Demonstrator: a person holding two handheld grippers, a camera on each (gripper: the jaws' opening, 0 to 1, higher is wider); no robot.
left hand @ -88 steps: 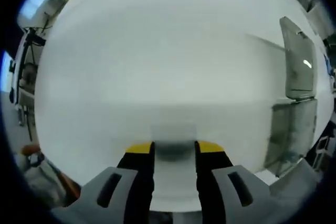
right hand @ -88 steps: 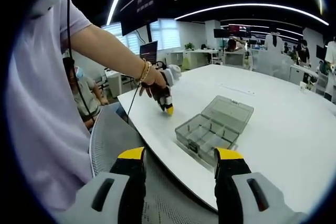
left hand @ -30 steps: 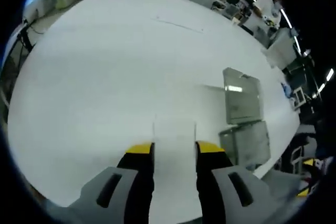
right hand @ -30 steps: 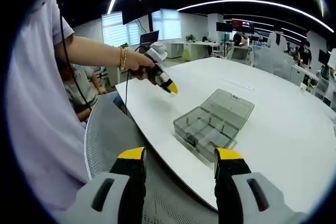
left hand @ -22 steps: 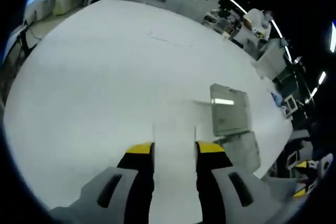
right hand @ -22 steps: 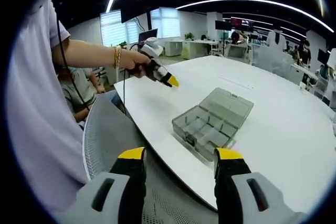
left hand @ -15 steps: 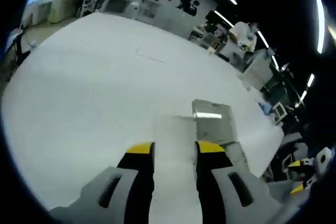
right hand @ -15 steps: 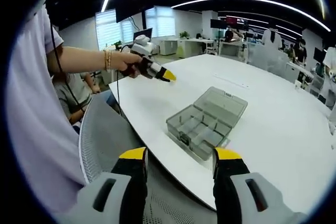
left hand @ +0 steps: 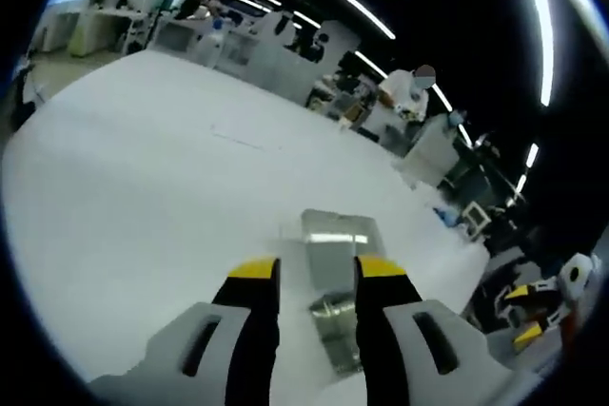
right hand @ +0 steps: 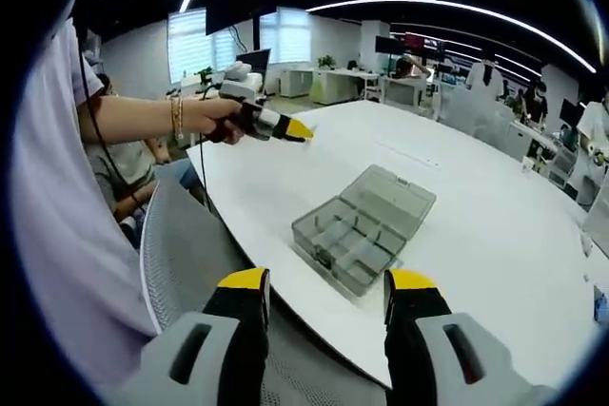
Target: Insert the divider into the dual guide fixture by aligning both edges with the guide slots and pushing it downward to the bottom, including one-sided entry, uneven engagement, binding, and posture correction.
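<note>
My left gripper (left hand: 316, 271) is shut on a thin clear divider (left hand: 293, 278), which stands up between the yellow-tipped jaws. Past it, on the white table (left hand: 143, 168), lies the clear grey compartment box (left hand: 366, 238) with its lid open. In the right gripper view that box (right hand: 362, 225) sits near the table's front edge. The left gripper (right hand: 285, 128) hangs in the air to the box's upper left, held by a hand (right hand: 214, 116). My right gripper (right hand: 328, 280) is open with nothing in it, low over the chair back. It also appears as the right gripper (left hand: 523, 316) beyond the table's edge.
A grey mesh chair back (right hand: 181, 263) stands between me and the table's curved edge (right hand: 285, 301). The person's white-shirted torso (right hand: 48, 235) takes up the left side. Desks and people are in the office behind. Bare tabletop (right hand: 504, 235) lies right of the box.
The left gripper rose off the table with the divider and swung up and toward the box, which now sits between its jaws in its view. The right gripper stayed open and nearly still.
</note>
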